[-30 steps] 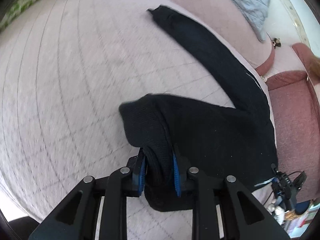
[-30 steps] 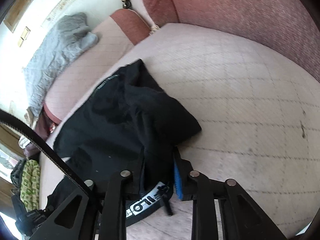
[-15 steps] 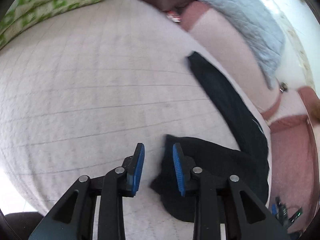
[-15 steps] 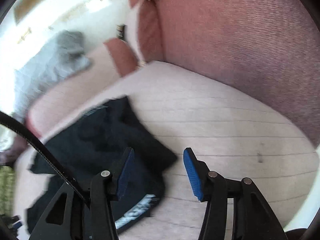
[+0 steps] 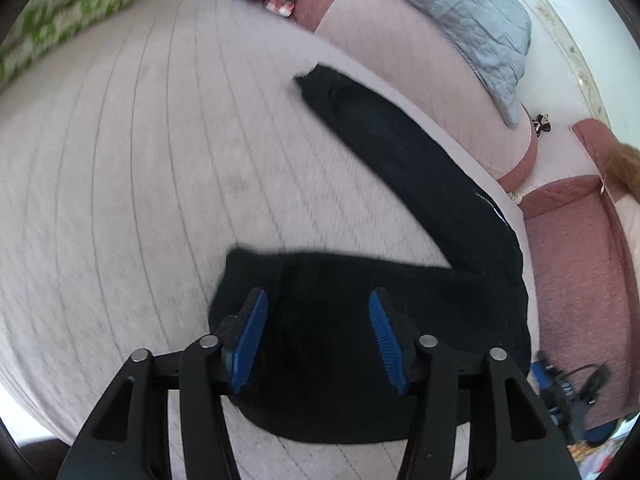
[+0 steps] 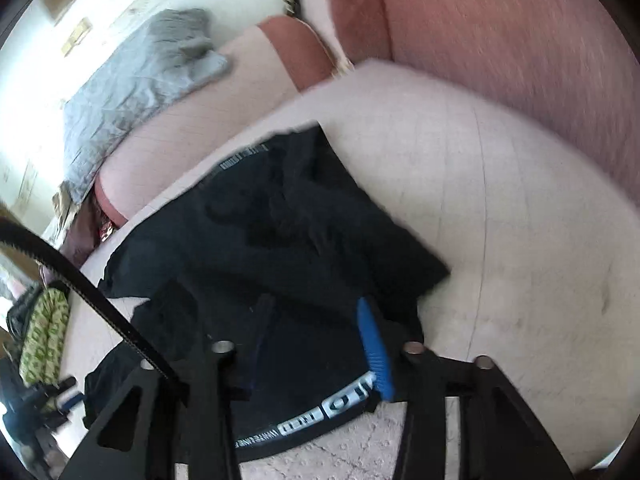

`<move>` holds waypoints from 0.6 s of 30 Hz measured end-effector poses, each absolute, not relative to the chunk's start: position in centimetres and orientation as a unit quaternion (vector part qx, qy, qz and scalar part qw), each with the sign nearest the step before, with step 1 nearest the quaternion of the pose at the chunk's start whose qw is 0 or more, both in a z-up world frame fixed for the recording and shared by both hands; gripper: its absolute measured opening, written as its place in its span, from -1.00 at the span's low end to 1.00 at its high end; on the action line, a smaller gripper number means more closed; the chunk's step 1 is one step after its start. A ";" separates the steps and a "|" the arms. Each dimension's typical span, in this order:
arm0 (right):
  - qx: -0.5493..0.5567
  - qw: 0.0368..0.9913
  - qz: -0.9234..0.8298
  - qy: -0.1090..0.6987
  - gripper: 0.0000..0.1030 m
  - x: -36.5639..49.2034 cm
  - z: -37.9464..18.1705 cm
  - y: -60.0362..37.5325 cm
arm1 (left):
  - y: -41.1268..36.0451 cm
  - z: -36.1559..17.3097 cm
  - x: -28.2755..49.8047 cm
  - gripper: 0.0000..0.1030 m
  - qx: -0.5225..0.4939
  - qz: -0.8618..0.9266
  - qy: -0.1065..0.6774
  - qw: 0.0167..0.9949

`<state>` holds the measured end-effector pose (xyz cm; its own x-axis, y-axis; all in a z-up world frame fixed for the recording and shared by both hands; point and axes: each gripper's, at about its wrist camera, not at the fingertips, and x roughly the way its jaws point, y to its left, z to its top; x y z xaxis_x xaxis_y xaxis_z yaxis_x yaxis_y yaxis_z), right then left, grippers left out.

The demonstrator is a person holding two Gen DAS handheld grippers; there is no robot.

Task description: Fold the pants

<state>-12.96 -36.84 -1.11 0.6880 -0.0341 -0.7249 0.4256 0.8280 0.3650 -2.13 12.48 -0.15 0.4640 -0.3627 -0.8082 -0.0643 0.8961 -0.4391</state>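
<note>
Both grippers have let go: left gripper [image 5: 316, 336] and right gripper [image 6: 312, 344] hover spread above the black pants [image 5: 400, 280] on the pale quilted cushion [image 5: 140, 200]. Only the right view shows the lettered waistband [image 6: 320, 416]; the left shows one leg stretched away.

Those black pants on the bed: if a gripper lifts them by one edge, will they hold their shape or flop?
The black pants would likely flop: they lie rumpled, one leg trailing loosely across the bed. They look soft, so probably light. The printed waistband seems thicker, perhaps easier to pinch.

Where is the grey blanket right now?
The crumpled grey quilted blanket lies on the pink sofa cushion at the top of the left wrist view, beyond the black pants; upper left in the right wrist view.
</note>
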 end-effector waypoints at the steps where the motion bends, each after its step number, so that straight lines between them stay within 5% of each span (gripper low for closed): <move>1: 0.247 0.886 -0.123 0.372 0.16 -12.3 -0.2 -36.8 | 12.5 0.2 -1.3 0.07 -0.202 -0.090 0.511 0.831; 11: 0.115 0.888 -0.053 0.443 0.24 2.7 1.3 -39.0 | 11.0 0.2 14.7 0.18 -0.151 -0.076 0.520 0.837; 18: 0.124 0.871 -0.020 0.475 0.34 13.9 -0.1 -42.0 | 9.7 -2.3 25.4 0.18 -0.137 -0.110 0.522 0.834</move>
